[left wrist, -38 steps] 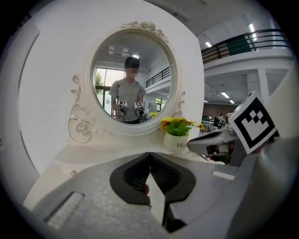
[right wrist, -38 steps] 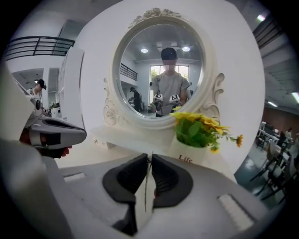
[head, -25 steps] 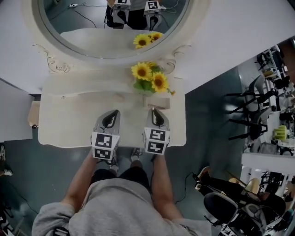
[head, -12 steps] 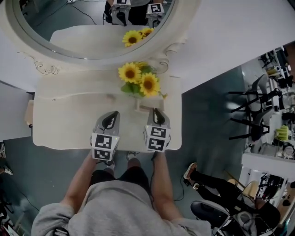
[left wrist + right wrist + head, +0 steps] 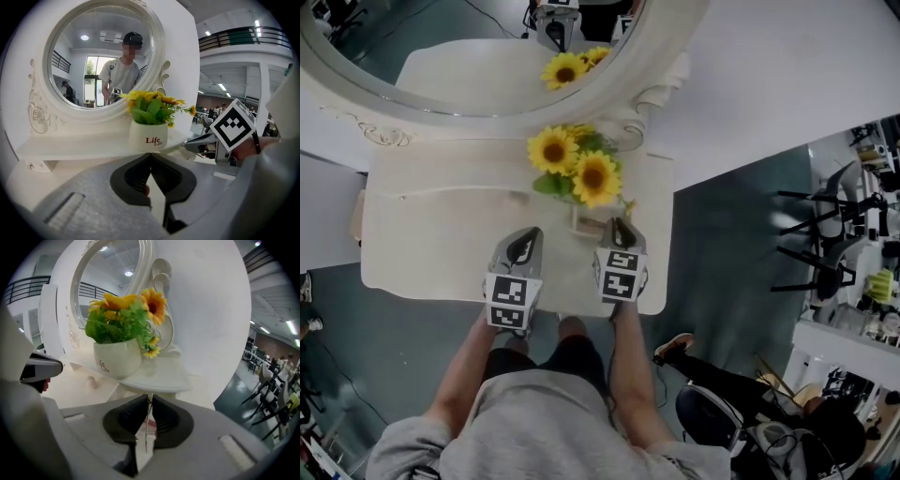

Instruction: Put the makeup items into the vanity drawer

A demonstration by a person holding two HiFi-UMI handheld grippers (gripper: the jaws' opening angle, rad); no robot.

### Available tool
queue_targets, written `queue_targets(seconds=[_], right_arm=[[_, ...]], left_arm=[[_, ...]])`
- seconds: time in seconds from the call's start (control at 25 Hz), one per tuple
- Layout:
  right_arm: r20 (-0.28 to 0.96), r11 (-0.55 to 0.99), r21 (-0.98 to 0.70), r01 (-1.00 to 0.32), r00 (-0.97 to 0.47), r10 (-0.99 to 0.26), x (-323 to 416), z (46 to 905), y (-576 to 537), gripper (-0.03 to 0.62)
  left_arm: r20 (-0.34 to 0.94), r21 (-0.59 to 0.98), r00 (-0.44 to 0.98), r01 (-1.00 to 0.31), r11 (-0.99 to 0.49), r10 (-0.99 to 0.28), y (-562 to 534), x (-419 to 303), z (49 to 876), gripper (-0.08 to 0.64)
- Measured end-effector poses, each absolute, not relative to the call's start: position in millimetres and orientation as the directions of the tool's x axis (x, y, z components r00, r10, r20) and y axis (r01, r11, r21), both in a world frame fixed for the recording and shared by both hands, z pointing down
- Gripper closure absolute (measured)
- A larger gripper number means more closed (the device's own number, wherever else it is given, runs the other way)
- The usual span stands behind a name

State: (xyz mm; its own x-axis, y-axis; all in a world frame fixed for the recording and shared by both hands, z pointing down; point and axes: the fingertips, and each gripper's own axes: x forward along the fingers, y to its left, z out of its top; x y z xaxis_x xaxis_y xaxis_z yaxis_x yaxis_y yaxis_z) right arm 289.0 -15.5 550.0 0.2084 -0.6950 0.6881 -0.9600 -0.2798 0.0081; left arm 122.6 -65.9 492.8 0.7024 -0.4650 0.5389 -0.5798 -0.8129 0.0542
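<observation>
1. The right claw is almost fully closed. Its black pads pinch a thin pale strip that shows edge-on, and what kind of item it is cannot be told.
2. The strip's long axis runs along the jaws. Its far end pokes just past the pad tips and points at the raised shelf at the back of the bench.
3. The strip is held above the front right part of the bench, near the shelf but not touching it.
4. The left claw has its pad tips pressed together with nothing between them. It hangs just beside the right claw over the bench's front edge, and both point toward the back.
5. Each claw carries a marker cube printed with black-and-white squares, on the end nearest the person.
6. Ahead of the right claw, a white flower pot stands upright on the shelf, filled with sunflowers and green leaves.
7. The pot reads "Life" in red, with a smaller "Life" under it.
8. Behind the pot rises an oval mirror in a carved white frame, and it reflects the flowers and the person.
</observation>
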Motion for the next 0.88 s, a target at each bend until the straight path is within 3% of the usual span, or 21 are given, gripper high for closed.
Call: queue_targets(seconds=[0.64, 0.88], right_arm=[[0.705, -0.256, 0.011, -0.967, 0.189, -0.683, 302, 564, -23, 0.555], [0.679, -0.244, -0.014, -0.97, 0.17, -0.714, 298, 559, -22, 0.425]], left_arm=[[0.56, 0.043, 0.665, -0.62, -0.784, -0.495, -60, 124, 506, 0.549], [0.559, 0.039, 0.666, -0.617, -0.786, -0.495, -56, 125, 504, 0.549]])
